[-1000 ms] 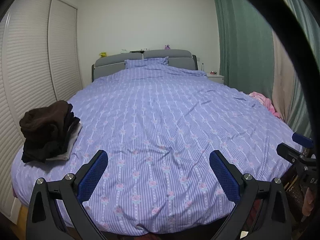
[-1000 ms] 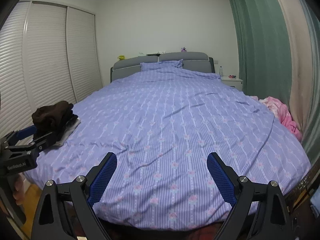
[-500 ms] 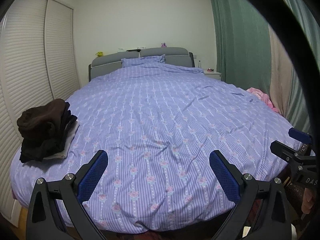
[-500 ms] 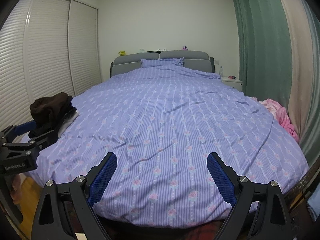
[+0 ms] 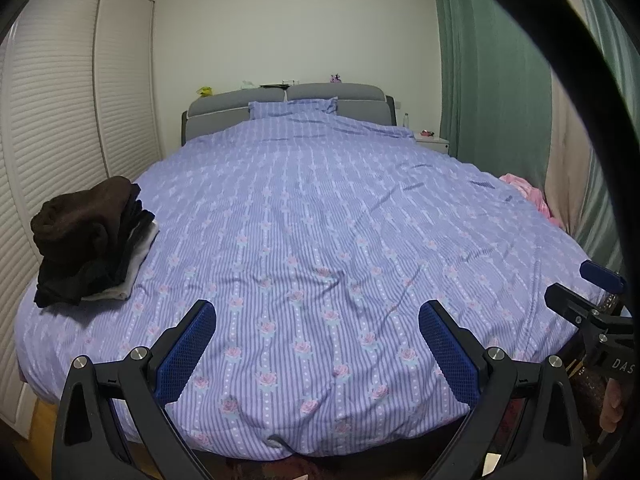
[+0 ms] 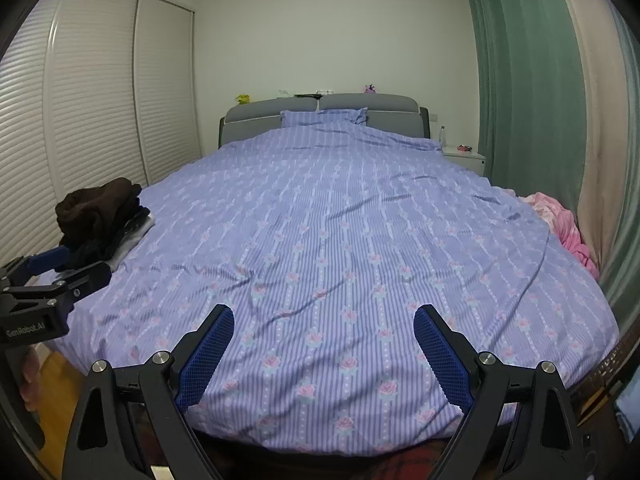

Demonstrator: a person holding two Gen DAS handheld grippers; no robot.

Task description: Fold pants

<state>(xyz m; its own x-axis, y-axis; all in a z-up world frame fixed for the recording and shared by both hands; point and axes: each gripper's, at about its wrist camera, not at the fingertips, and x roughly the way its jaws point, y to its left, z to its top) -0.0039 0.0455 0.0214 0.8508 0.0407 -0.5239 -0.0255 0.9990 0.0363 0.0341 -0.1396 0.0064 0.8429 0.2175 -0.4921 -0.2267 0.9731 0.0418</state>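
Grippers idle at bed foot, both wide, nothing held
Left gripper (image 5: 316, 338) and right gripper (image 6: 323, 344) hovered over striped duvet (image 5: 320, 220); dark clothes pile (image 5: 90, 236) sat on its left edge

bedspread (image 5: 320, 220): lilac stripes, pink roses | clothes pile (image 5: 86, 236): brown (black, white beneath) | curtain (image 6: 524, 80): green

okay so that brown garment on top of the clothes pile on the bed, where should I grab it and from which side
Probably the bunched upper fold of the brown garment, reached with the open left gripper, which is nearer that side. It lies humped on top of the pile at the bed's left edge, so come from the foot of the bed, pinching the raised ridge, not the flat layers beneath.
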